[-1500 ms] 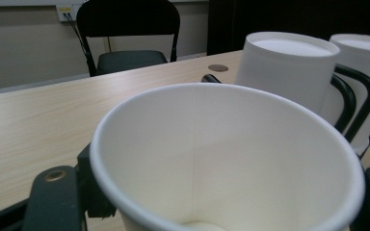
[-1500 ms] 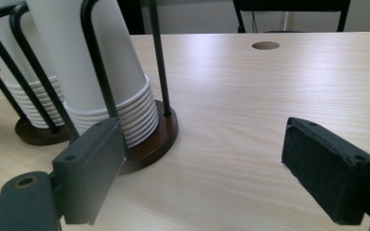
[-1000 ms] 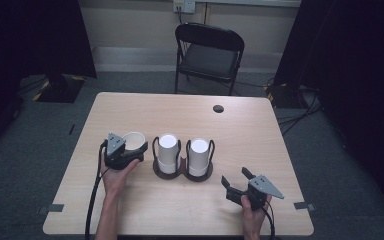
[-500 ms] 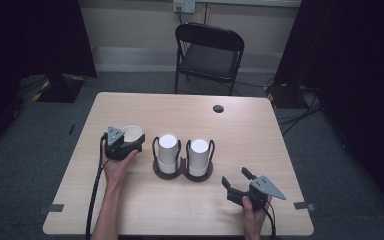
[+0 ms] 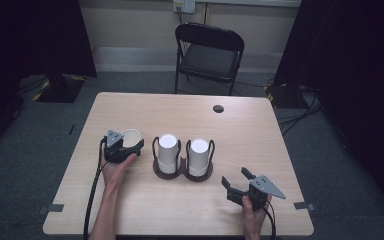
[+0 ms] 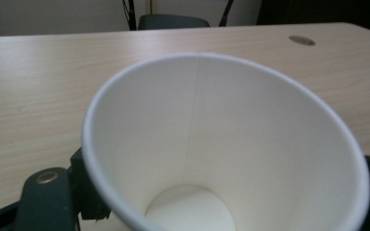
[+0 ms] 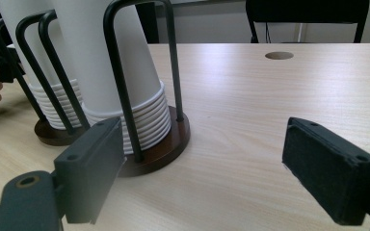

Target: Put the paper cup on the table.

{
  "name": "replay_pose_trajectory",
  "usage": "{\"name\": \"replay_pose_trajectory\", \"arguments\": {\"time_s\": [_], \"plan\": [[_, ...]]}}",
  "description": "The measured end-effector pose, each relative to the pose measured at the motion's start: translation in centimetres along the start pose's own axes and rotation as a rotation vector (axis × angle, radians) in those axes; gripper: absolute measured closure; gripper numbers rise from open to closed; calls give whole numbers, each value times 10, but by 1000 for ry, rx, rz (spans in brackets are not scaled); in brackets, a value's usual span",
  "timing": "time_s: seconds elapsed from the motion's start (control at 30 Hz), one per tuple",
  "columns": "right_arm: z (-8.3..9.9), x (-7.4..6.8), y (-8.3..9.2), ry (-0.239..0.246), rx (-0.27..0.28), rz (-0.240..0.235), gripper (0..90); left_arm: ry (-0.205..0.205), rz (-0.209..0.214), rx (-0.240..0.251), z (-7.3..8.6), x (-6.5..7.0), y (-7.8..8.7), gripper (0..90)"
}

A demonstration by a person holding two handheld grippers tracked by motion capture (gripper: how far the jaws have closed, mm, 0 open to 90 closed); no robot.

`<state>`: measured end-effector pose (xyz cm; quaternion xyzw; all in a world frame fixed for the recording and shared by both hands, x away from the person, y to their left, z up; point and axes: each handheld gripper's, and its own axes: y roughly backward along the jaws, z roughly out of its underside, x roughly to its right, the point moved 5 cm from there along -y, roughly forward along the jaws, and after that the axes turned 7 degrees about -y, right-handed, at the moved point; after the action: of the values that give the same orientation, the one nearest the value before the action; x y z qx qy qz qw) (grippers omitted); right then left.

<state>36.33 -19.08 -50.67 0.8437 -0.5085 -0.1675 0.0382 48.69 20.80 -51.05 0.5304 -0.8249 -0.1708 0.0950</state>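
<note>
While left gripper (image 5: 130, 145) jaws open around paper cup (image 5: 131, 136), right gripper (image 5: 239, 184) agape

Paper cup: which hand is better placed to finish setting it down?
Left. The paper cup sits upright between the left tongs, which have just been opening. The right tongs stand open near the table's front edge.

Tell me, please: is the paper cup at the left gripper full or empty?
Empty. The left gripper view looks into the paper cup, and its white inside wall and bare bottom show, with nothing in it.
</note>
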Motion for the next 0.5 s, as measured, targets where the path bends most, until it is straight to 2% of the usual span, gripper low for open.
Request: {"name": "replay_pose_trajectory", "arguments": {"time_s": [0.07,0.17,0.27,0.33,0.5], "plan": [[0,0,0,-1,3,0,142,-19,-4,-15,1,2,0,207],[0,1,1,-9,4,-1,142,-27,10,-12,1,3,0,163],[0,0,0,-4,2,-1,142,-17,18,-18,1,2,1,153],[0,0,0,-1,2,0,142,-22,0,-24,1,3,1,154],[0,0,1,-2,11,3,142,-33,-5,-31,1,6,3,154]]}}
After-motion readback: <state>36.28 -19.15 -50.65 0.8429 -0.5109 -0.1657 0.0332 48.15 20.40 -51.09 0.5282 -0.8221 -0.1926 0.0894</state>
